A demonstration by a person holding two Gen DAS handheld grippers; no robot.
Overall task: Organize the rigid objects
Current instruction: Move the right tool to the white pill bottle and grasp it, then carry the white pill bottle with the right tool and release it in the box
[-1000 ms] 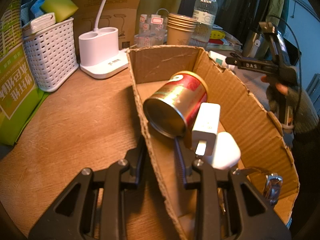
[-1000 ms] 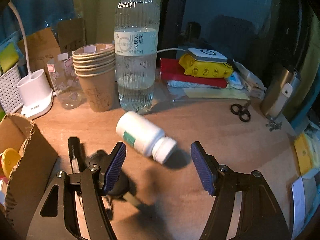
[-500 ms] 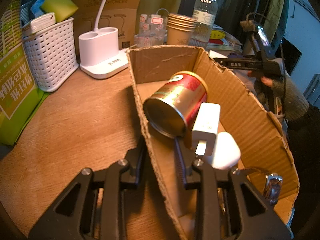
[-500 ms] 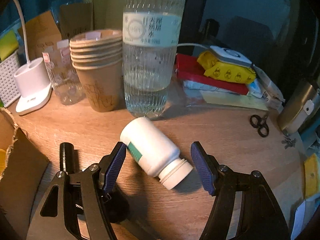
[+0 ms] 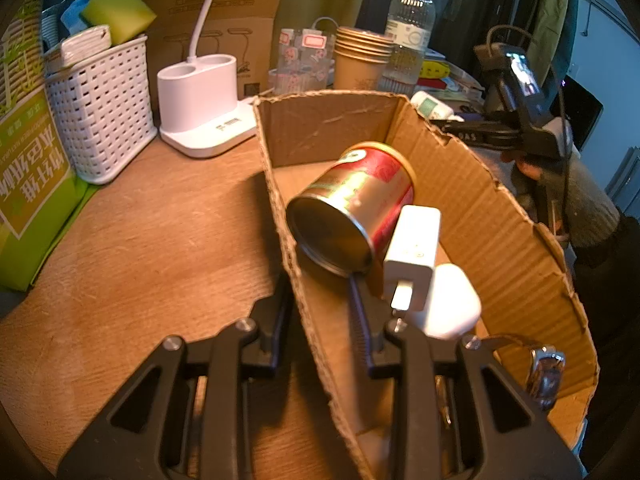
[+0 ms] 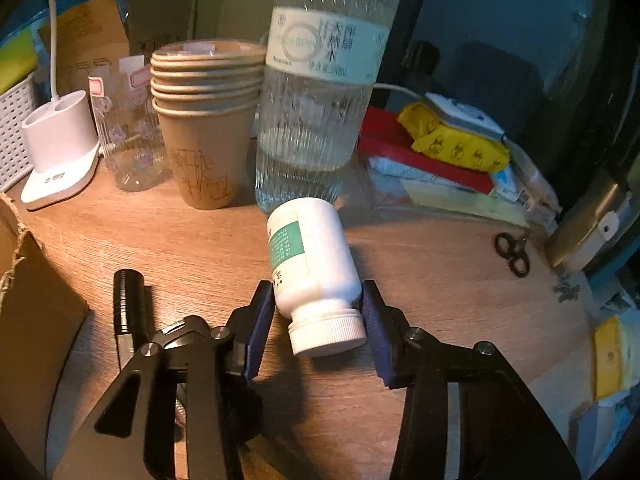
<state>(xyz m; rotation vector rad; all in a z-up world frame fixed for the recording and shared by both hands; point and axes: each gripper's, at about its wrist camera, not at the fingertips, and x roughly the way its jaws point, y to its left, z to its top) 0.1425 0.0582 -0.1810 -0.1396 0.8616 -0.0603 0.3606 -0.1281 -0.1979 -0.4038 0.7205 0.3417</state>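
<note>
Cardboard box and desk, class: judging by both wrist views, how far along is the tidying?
Done: the tin can, white charger and white case lie in the cardboard box, whose wall the left gripper clamps. In hand: the right gripper has just been closing around the white pill bottle. Left: the black flashlight and scissors on the desk.
</note>
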